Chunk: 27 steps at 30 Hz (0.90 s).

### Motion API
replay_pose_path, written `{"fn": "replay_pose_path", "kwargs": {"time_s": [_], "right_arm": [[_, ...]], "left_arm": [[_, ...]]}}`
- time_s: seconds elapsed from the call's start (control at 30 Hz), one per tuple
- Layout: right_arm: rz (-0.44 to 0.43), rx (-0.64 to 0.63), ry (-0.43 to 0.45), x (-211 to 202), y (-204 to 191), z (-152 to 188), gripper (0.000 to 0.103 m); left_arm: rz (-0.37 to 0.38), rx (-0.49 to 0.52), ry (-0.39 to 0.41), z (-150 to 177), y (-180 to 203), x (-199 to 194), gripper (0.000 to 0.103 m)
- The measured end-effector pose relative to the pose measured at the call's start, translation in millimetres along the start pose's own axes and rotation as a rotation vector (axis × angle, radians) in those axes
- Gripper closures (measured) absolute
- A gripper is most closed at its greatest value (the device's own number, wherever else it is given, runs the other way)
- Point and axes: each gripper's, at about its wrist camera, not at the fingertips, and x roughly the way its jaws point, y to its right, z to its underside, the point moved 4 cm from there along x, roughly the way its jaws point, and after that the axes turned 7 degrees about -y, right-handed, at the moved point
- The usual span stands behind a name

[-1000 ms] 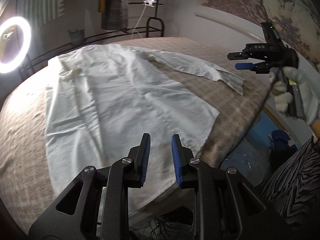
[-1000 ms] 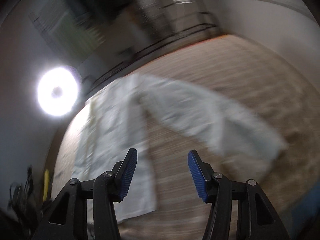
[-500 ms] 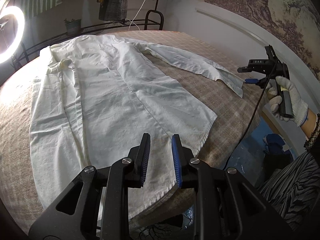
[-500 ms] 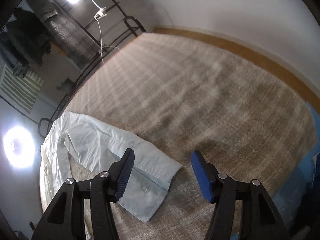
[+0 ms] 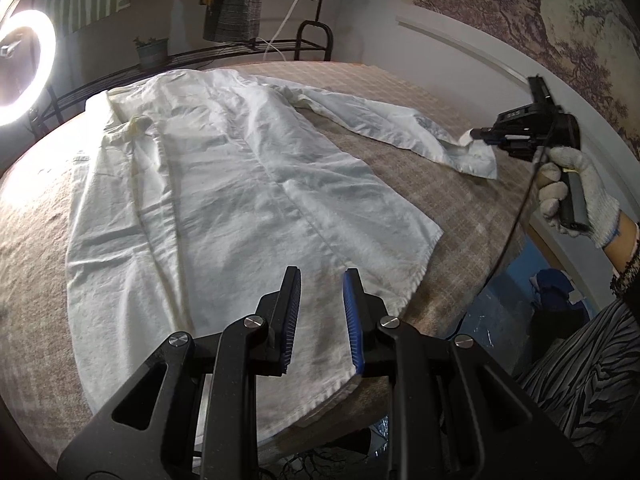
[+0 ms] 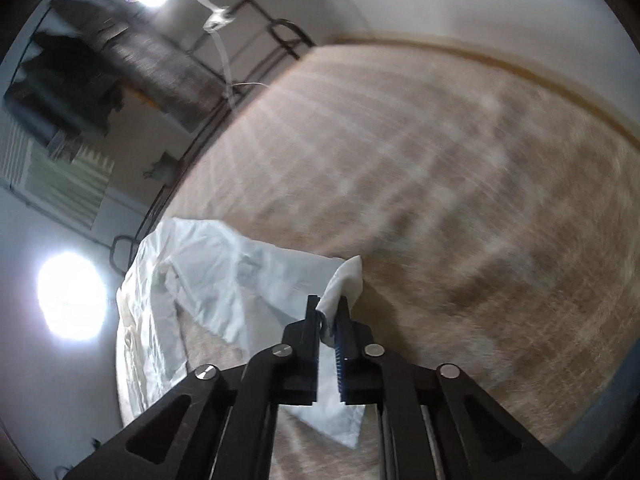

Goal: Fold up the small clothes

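Note:
A white long-sleeved shirt [image 5: 224, 184] lies spread flat on the brown checked bed cover [image 5: 460, 208]. Its right sleeve [image 5: 380, 124] stretches toward the bed's right edge. My right gripper [image 5: 474, 135], held by a gloved hand [image 5: 576, 192], is shut on the sleeve's cuff [image 5: 476, 156] and raises it slightly off the cover. In the right wrist view the cuff [image 6: 348, 276] pokes up between the closed pads of the right gripper [image 6: 328, 308]. My left gripper [image 5: 320, 280] hovers over the shirt's lower hem, jaws a little apart with nothing between them.
A lit ring light [image 5: 24, 68] stands at the far left. A black rack [image 5: 312, 36] with hanging clothes [image 5: 232, 0] and a potted plant [image 5: 152, 52] is behind the bed. The wall [image 5: 480, 60] runs along the right; blue items [image 5: 552, 280] lie on the floor there.
The right gripper came down to the sleeve end and its wide-open jaws closed on the cuff, lifting it a little. The left gripper stayed over the hem.

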Motion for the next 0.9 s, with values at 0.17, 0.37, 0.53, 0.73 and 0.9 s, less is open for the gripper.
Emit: {"fn": "replay_pose_path", "kwargs": {"time_s": [0.17, 0.37, 0.53, 0.73, 0.9], "right_arm": [[-0.012, -0.221, 0.062, -22, -72, 19, 0.101], [-0.135, -0.46, 0.036, -32, -155, 74, 0.101], [-0.193, -0.642, -0.073, -8, -199, 131, 0.102], [-0.187, -0.778, -0.218, 29, -214, 178, 0.1], [-0.229, -0.799, -0.263, 34, -216, 179, 0.066]], "left_arm": [[-0.009, -0.063, 0.011, 0, -19, -6, 0.083], [-0.012, -0.122, 0.024, 2, -35, -12, 0.083], [-0.007, -0.157, 0.028, 4, -44, -15, 0.083], [0.037, -0.209, 0.019, -1, -47, -10, 0.083], [0.121, -0.253, 0.01, -11, -39, 2, 0.082]]}}
